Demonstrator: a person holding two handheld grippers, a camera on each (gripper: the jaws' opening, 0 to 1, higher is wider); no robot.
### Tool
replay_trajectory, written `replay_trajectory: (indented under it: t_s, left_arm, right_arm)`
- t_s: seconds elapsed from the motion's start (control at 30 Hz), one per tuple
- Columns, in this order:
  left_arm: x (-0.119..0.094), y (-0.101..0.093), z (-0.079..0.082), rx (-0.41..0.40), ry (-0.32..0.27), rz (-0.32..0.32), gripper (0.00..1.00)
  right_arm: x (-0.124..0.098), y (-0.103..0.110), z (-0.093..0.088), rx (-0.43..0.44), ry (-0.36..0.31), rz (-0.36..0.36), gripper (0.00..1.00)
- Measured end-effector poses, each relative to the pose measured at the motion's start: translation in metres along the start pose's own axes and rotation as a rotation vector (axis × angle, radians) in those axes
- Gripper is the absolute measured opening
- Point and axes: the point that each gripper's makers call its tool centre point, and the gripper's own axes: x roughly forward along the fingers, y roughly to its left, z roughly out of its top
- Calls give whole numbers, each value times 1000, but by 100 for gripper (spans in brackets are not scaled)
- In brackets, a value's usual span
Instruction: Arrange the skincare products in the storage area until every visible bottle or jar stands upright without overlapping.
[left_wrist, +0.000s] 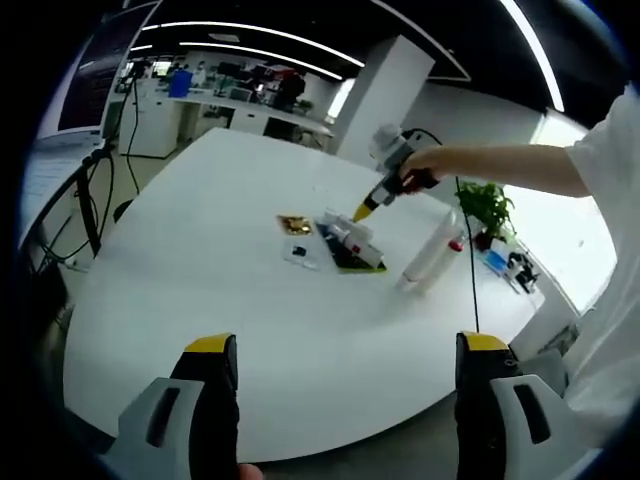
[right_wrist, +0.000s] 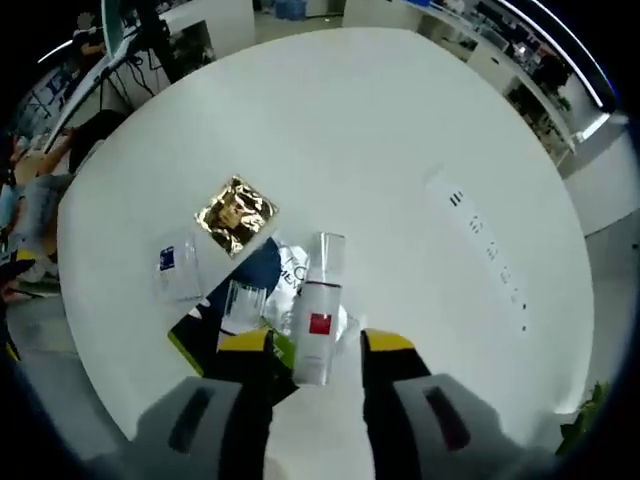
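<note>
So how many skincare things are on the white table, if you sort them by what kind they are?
Bottles: 2, the white bottle with a red label and a small clear bottle
Gold packets: 1
Clear packets with a blue label: 1
Dark trays with a green edge: 1
Total: 5

1. This is a large open-plan office or lab floor, not a home: the left gripper view shows a black ceiling crossed by long white strip lights (left_wrist: 255, 42).
2. A big round white table (left_wrist: 200, 260) fills the foreground (meeting-room sized, with bare floor around it).
3. Behind it stand rows of white desks (left_wrist: 225, 105) loaded with equipment too small to make out.
4. A wide white square pillar (left_wrist: 385, 95) rises at the back.
5. A green potted plant (left_wrist: 488, 208) sits beside bright windows (left_wrist: 575, 190).
6. Black stands with hanging cables (left_wrist: 95, 190) occupy the table's left.
</note>
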Motion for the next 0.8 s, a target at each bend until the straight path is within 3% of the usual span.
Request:
replay_trajectory:
  t_s: [0.8]
  left_arm:
    - [-2, 3, -1, -16, -1, 7, 88]
  right_arm:
    - [40, -7, -8, 27, 58, -19, 28]
